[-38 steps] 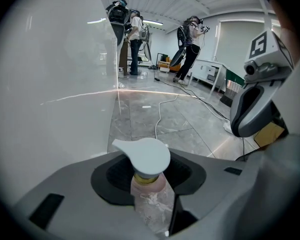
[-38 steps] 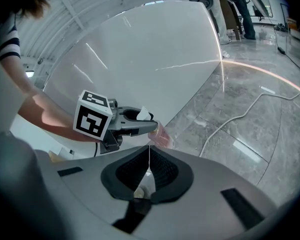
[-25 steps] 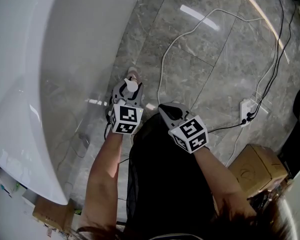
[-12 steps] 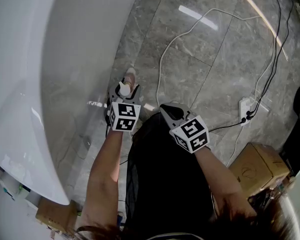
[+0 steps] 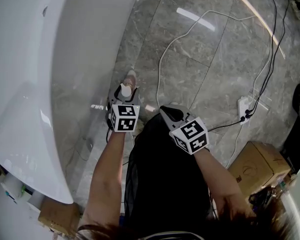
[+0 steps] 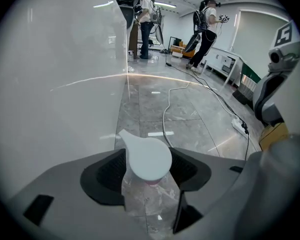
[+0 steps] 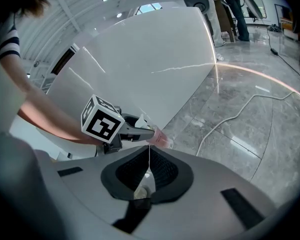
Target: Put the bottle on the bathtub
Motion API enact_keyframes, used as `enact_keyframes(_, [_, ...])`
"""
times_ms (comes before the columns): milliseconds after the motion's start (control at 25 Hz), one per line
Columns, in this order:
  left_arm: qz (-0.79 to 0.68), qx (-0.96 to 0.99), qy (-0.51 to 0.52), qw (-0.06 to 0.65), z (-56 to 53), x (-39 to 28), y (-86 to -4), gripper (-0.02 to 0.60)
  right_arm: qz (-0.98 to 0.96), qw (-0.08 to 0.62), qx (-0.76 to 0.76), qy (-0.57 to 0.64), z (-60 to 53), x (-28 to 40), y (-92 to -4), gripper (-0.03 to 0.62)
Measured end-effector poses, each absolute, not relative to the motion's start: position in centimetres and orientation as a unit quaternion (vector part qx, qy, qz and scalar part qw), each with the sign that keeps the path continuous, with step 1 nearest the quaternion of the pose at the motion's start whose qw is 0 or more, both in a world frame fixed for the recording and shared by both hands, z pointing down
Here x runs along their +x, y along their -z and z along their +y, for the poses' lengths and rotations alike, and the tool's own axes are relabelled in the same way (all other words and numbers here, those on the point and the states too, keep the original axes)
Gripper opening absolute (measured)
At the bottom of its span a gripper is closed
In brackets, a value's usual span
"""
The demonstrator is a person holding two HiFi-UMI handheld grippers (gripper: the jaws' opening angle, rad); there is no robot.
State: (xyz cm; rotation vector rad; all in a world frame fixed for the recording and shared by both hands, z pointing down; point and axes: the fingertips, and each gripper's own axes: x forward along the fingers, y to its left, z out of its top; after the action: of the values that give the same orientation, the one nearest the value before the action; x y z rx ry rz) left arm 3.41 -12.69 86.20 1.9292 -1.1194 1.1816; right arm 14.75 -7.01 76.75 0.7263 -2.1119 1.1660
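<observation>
At the far left we see the large white glossy bathtub (image 5: pixel 32 79). Its curved outer wall mirrors the ceiling lights and bulges out over the floor. A brown cardboard box (image 5: pixel 57 216) sits low beside it, near the bottom edge of the head view.

The grey marble-look tiled floor (image 5: pixel 195 54) is polished and carries bright streaks of reflected light.

Just beside the tub's wall our left gripper (image 5: pixel 124 95) points steeply down. Its jaws have just been opening and now stand wide apart. Between them is the clear plastic bottle with a white cap and a pink tint at its base (image 6: pixel 149 160), and the pads do not clamp it. The bottle is low beside the tub, not on the bathtub. We cannot tell whether its base touches the floor.

To the right our right gripper (image 5: pixel 166 110) hangs over dark clothing. Its jaws are closed to a thin slit with nothing between them.

A thin white cable (image 5: pixel 161 66) loops across the tiles beyond the grippers. Further right, black cables (image 5: pixel 276 49) run down to a white power strip (image 5: pixel 244 106). Near the right edge, below the strip, lies a second, larger brown cardboard box (image 5: pixel 257 166).

The left gripper view shows the room behind: an open, bright hall where people (image 6: pixel 206 21) stand far off across the floor.
</observation>
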Motion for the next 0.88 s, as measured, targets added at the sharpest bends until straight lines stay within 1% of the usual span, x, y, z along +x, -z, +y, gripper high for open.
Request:
enact_keyframes(360, [-0.455,0.704,-0.419,0.348,-11.4,2.6,-82.7,0.258,-0.795,0.295,0.287,-0.445,-7.2,13.9,-73.8,0.028])
enact_keyframes(600, [-0.472,0.701,-0.399,0.355,-11.3,2.7,-79.0,0.256,-0.796,0.288,0.298,-0.442,-8.2,13.5,-71.1,0.028])
enact_keyframes(880, [-0.503,0.701,-0.328,0.385,-11.3,3.3,-73.6,0.238,-0.793,0.28,0.319,-0.438,-9.3,13.5,-68.0,0.028])
